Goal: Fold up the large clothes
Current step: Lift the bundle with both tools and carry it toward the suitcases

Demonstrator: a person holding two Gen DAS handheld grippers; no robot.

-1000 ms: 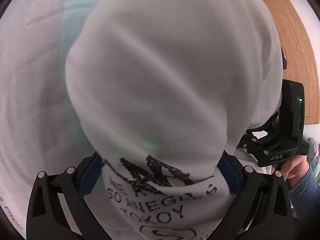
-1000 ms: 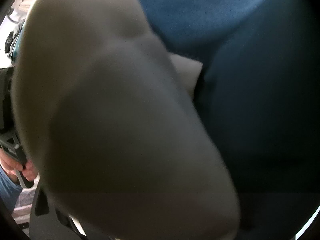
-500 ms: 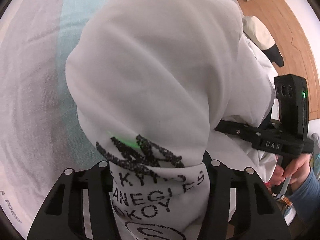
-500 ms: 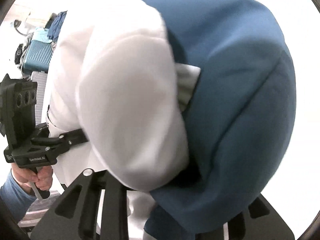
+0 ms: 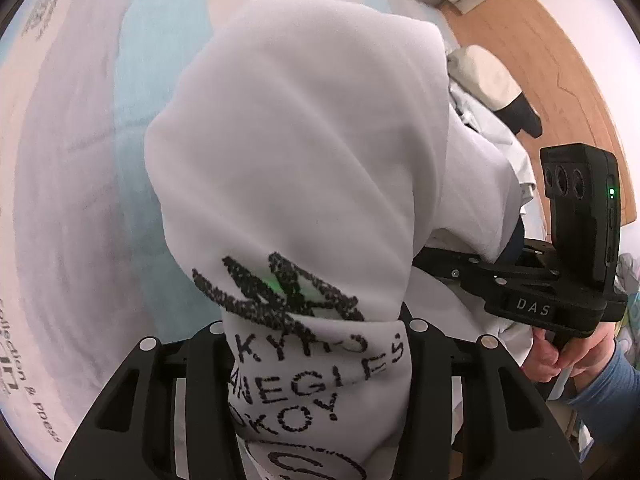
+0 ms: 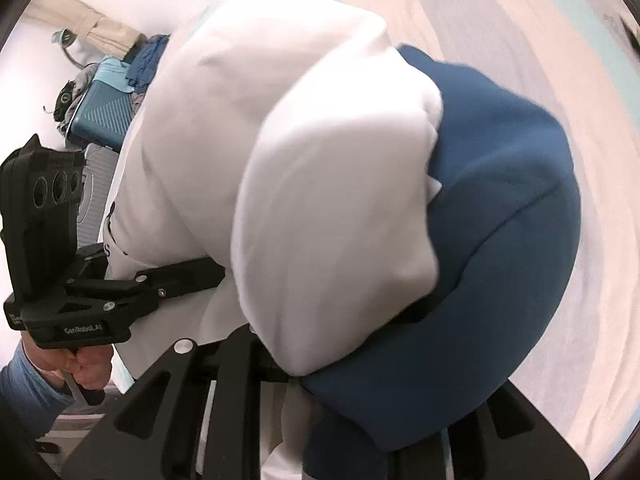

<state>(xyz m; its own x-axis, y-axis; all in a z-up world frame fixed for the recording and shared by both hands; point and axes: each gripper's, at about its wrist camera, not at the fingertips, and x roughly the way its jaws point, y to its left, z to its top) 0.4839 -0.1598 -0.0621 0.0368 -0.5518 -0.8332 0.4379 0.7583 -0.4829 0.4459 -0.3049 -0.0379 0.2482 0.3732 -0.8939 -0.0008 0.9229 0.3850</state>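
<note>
Right now the left gripper (image 5: 320,360) is squeezed tight on a bunch of the white shirt (image 5: 304,152). The shirt fills the middle of the left wrist picture and has black letters (image 5: 316,376) on it near the bottom. It hangs up in the air over a bed sheet (image 5: 80,200) with pale stripes on the left side of the frame. At the right edge, the right gripper (image 5: 440,258) is in the picture too, and a hand (image 5: 568,356) holds its handle.

In the right wrist picture, the right gripper (image 6: 348,380) is pinched shut on the shirt (image 6: 320,168) where the white cloth meets a blue part (image 6: 500,248). The blue part bulges to the right of the frame. At the left edge is the left gripper (image 6: 216,272) with a hand (image 6: 84,368) under it. A blue suitcase (image 6: 104,112) sits in the upper left.
</note>
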